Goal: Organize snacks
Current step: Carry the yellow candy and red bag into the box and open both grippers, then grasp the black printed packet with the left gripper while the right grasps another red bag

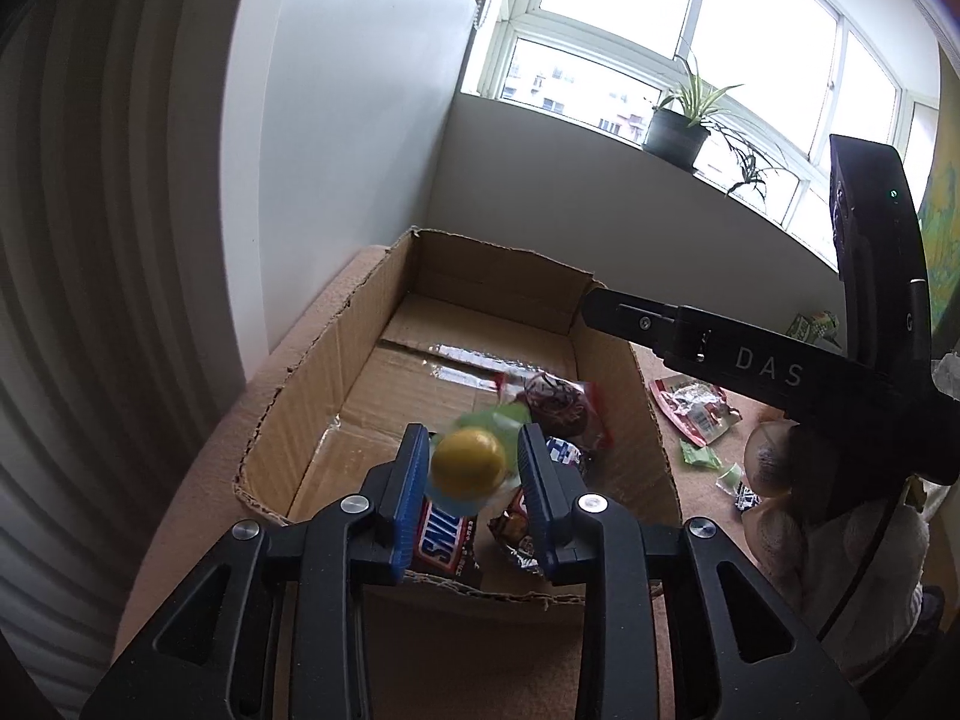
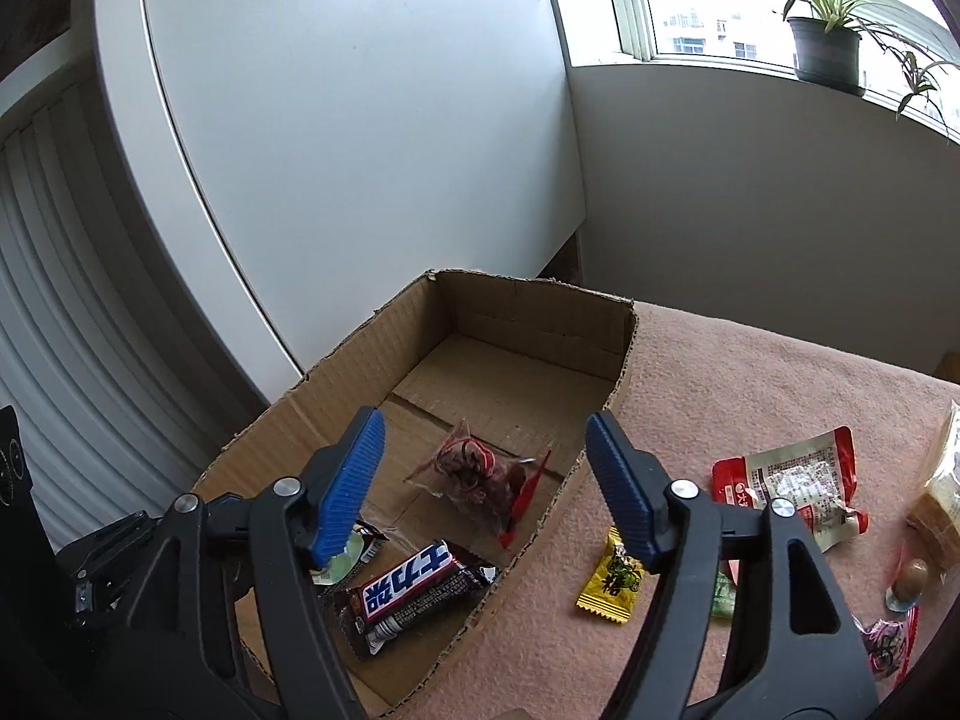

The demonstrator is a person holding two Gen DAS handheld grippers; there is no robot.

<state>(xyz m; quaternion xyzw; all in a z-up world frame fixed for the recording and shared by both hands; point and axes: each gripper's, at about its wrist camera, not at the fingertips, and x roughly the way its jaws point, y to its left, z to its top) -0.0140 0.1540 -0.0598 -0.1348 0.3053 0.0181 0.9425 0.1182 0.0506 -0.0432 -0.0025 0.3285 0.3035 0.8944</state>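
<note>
Hovering over the near end of the cardboard box, the left gripper has a round yellow sweet in a blurred clear-green wrapper between its blue pads. A sliver of gap shows on each side, so the jaws look slackened and the sweet released or nearly so, directly above the Snickers bar on the box floor.

In the lower centre of the right wrist view, the right gripper stands wide apart and empty, straddling the box's right wall. The nearest loose snack is the yellow sachet on the pink cloth, just below and right of its right finger, long axis running roughly up the frame. The right hand is much the nearer to it. Both tools tilt downward toward the box.
</note>
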